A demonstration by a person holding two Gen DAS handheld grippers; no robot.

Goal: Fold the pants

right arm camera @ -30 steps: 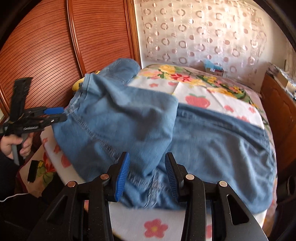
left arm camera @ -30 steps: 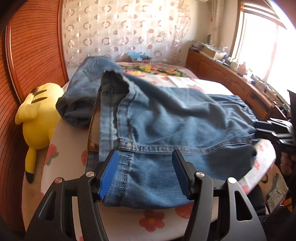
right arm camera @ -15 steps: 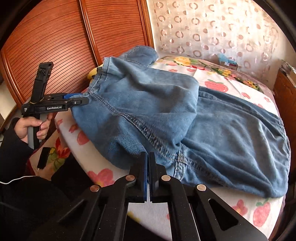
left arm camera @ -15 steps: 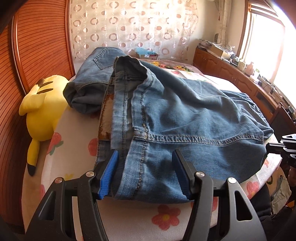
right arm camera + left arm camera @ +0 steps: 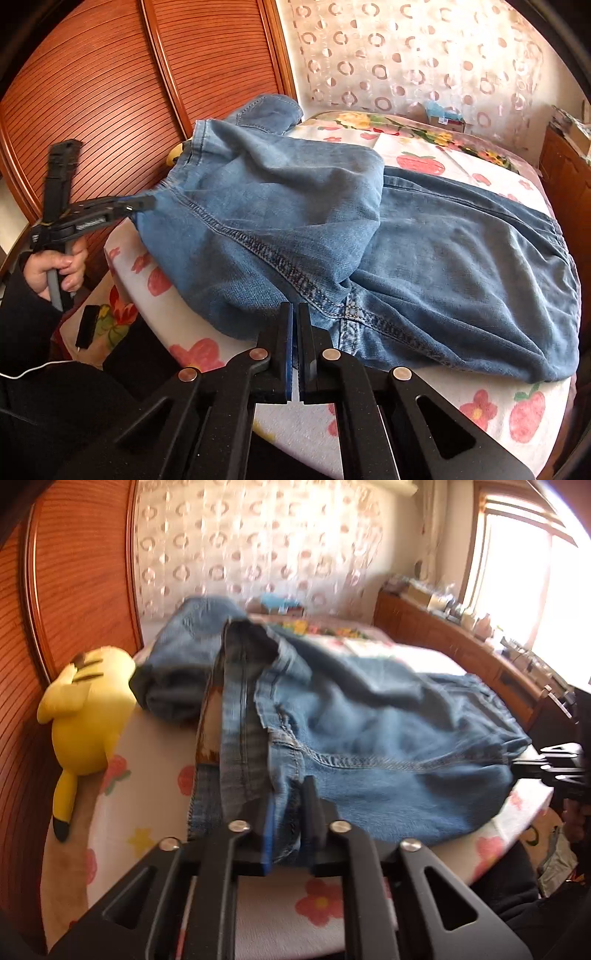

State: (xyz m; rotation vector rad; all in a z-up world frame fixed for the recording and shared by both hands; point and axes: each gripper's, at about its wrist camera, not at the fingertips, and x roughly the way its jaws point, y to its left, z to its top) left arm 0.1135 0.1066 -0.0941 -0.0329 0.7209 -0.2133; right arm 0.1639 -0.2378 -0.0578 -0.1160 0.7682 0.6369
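Blue denim pants lie partly folded on a bed with a flowered sheet. My left gripper is shut on the pants' waistband edge at the near side of the bed. It also shows in the right wrist view, pinching the denim at the left. The pants spread across the bed in the right wrist view. My right gripper is shut at the near edge of the pants by the crotch seam; whether it pinches cloth is unclear. It shows at the right of the left wrist view.
A yellow plush toy lies at the bed's left edge against a wooden slatted wardrobe. A wooden sideboard with small items runs under the window on the right. A dotted curtain hangs behind the bed.
My left gripper has closed on the waistband edge; it was open half a second ago. My right gripper closed between one second and half a second ago and stays shut at the pants' near edge.
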